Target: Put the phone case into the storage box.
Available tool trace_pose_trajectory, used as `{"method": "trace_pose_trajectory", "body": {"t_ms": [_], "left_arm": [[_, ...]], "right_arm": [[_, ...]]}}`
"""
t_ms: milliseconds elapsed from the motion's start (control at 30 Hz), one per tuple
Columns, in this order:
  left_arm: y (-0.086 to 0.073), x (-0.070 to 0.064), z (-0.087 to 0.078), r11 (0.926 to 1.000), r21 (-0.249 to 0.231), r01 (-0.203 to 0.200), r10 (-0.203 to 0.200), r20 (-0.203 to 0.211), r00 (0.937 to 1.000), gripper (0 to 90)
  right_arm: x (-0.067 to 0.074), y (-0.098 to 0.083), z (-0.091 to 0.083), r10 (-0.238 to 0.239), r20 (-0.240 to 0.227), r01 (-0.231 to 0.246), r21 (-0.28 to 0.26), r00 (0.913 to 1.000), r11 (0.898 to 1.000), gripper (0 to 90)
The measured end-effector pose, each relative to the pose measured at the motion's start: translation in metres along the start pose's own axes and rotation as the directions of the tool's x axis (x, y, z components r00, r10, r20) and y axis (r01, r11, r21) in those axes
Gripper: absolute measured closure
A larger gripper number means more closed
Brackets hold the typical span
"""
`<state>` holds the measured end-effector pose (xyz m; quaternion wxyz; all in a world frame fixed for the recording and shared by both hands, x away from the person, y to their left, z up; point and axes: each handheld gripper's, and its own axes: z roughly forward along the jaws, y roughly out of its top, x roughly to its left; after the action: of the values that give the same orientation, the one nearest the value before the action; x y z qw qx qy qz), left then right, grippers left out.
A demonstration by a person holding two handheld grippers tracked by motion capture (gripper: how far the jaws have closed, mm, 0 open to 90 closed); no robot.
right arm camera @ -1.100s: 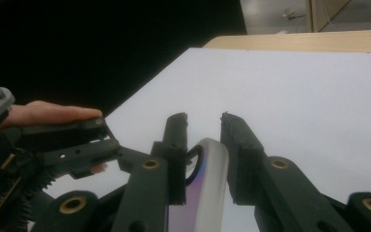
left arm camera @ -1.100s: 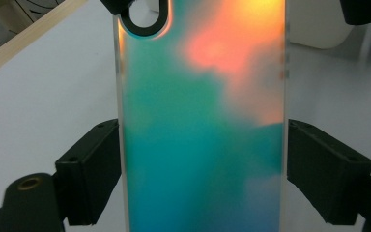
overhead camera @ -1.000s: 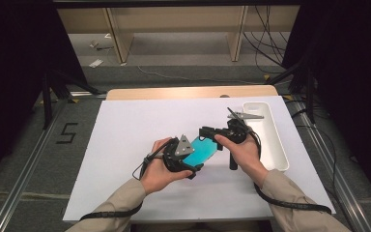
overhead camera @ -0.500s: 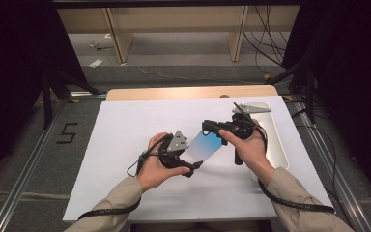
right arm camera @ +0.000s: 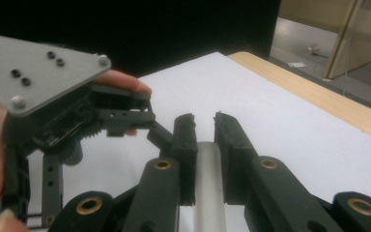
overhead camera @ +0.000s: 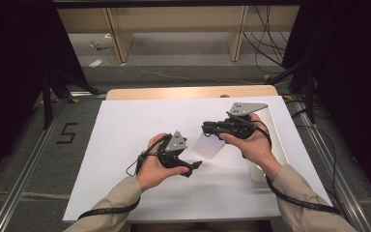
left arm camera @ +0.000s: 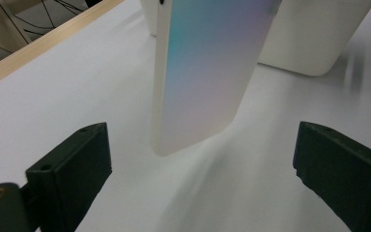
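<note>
Change: we see the left gripper [overhead camera: 195, 165] has just spread its jaws off the iridescent card [overhead camera: 208, 146], now pinched by the right gripper [overhead camera: 206, 128] alone; handover looks done | Card: hangs above the white mat [overhead camera: 125, 145], mid-table, near the white tray [left arm camera: 314, 38] | Pose: left hand low, jaws wide; right hand raised, far right
</note>
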<state>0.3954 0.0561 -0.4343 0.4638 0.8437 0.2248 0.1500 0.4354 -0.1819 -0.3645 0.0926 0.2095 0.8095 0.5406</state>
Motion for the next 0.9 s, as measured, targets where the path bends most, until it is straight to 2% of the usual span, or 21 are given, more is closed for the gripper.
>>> {"method": "trace_pose_trajectory", "body": {"t_ms": [67, 133, 267, 800, 900], "left_arm": [[-0.0002, 0.0001, 0.0004, 1.0, 0.002, -0.003, 0.003, 0.004, 1.0, 6.9], [-0.0008, -0.0003, 0.0011, 0.9999, 0.009, -0.008, 0.008, 0.006, 1.0, 7.4], [-0.0014, 0.0, 0.0017, 1.0, 0.004, -0.008, 0.008, 0.01, 0.9999, 8.9], [-0.0024, -0.0004, 0.0026, 0.9998, 0.001, -0.02, 0.02, 0.031, 0.9993, 15.6], [-0.0035, -0.0003, 0.0038, 0.9998, 0.001, -0.019, 0.019, 0.052, 0.9985, 17.2]], "right_arm": [[-0.0001, 0.0011, -0.0013, -0.009, -0.006, 0.009, 0.003, 0.9999, 1.0, 80.1], [-0.0006, 0.0024, -0.003, -0.037, -0.041, 0.038, 0.02, 0.9984, 0.999, 80.0], [-0.0004, 0.0033, -0.0039, -0.072, -0.054, 0.074, 0.04, 0.9959, 0.996, 80.0], [0.0023, 0.0058, -0.0036, -0.12, -0.112, 0.13, 0.084, 0.9865, 0.988, 80.0], [0.0026, 0.0059, -0.0033, -0.122, -0.12, 0.133, 0.088, 0.9852, 0.987, 80.0]]}}
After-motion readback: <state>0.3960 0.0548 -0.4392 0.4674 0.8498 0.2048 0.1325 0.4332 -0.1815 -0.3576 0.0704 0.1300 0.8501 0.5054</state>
